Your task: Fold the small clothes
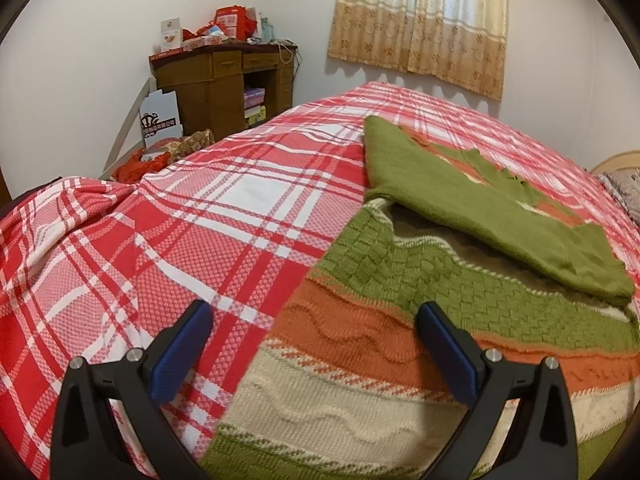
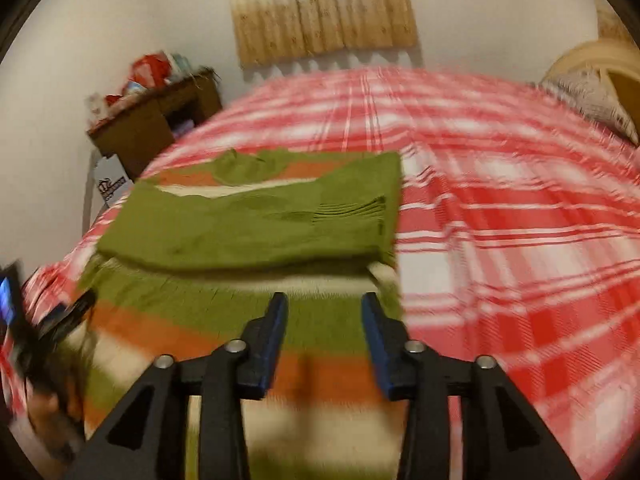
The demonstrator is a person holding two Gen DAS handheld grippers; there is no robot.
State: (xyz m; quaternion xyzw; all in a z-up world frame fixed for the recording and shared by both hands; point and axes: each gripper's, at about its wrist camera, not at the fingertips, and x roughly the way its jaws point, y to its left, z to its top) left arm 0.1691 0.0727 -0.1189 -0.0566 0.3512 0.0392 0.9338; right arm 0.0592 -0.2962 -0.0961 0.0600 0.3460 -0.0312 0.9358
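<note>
A knitted sweater (image 1: 400, 320) with green, orange and cream stripes lies flat on the red-and-white plaid bed (image 1: 200, 220). Its plain green sleeves (image 1: 460, 208) are folded across the body. My left gripper (image 1: 316, 312) is open and empty, low over the sweater's left edge near the hem. In the right wrist view the sweater (image 2: 248, 224) lies ahead with both sleeves folded in. My right gripper (image 2: 324, 304) is open and empty above the sweater's lower right part. The right view is blurred by motion.
A brown wooden desk (image 1: 224, 84) piled with red boxes stands against the far wall left of the bed. A curtain (image 1: 420, 20) hangs behind the bed. A pillow (image 2: 592, 100) lies at the bed's right end. The other gripper (image 2: 24, 312) shows at the far left.
</note>
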